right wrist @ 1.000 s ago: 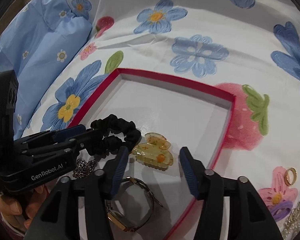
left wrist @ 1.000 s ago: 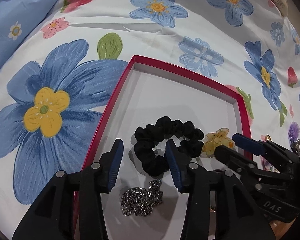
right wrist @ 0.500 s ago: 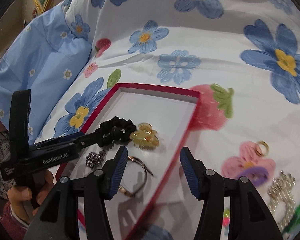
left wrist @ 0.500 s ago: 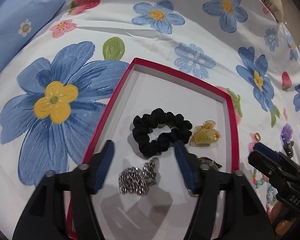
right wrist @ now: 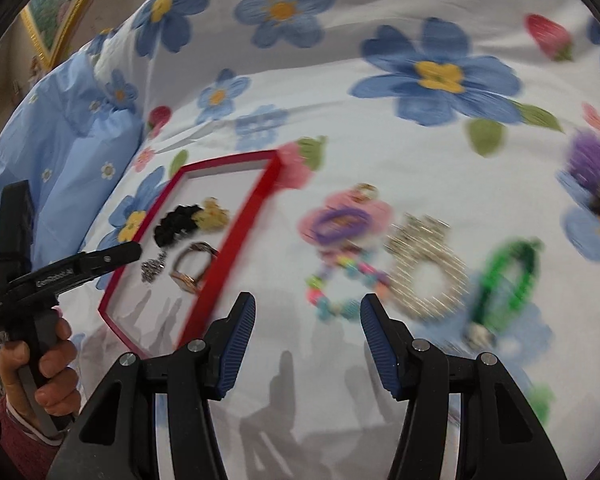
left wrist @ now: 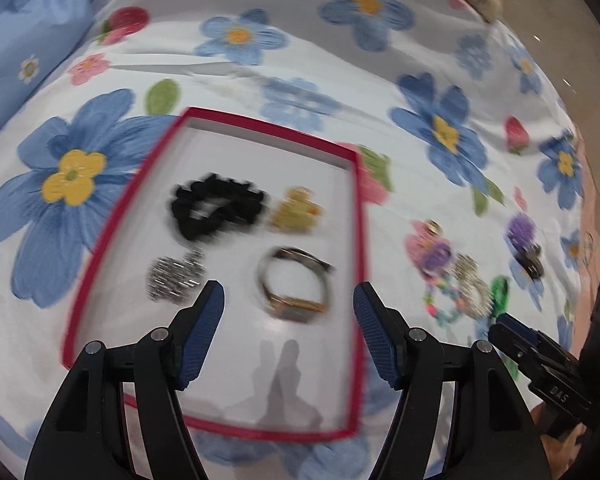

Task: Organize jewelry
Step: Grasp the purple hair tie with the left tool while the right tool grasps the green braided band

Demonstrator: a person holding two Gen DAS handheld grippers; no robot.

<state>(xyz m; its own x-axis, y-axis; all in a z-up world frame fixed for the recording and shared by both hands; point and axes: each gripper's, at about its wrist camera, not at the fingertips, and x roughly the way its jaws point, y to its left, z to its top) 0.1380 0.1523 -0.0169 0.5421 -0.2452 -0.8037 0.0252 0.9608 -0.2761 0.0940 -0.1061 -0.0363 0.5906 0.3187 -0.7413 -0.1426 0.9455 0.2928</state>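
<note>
Now between picks: right gripper (right wrist: 308,320) empty, jaws apart, nearing beaded bracelet (right wrist: 342,284) outside red tray's (right wrist: 236,228) right edge; left gripper (left wrist: 288,320) empty, just widened.

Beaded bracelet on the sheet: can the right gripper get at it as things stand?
Probably yes. The right gripper is open and empty, and the beaded bracelet lies flat on the sheet just ahead of its fingers, outside the red tray. Nothing covers it, though the pearl bracelet lies close beside.
</note>
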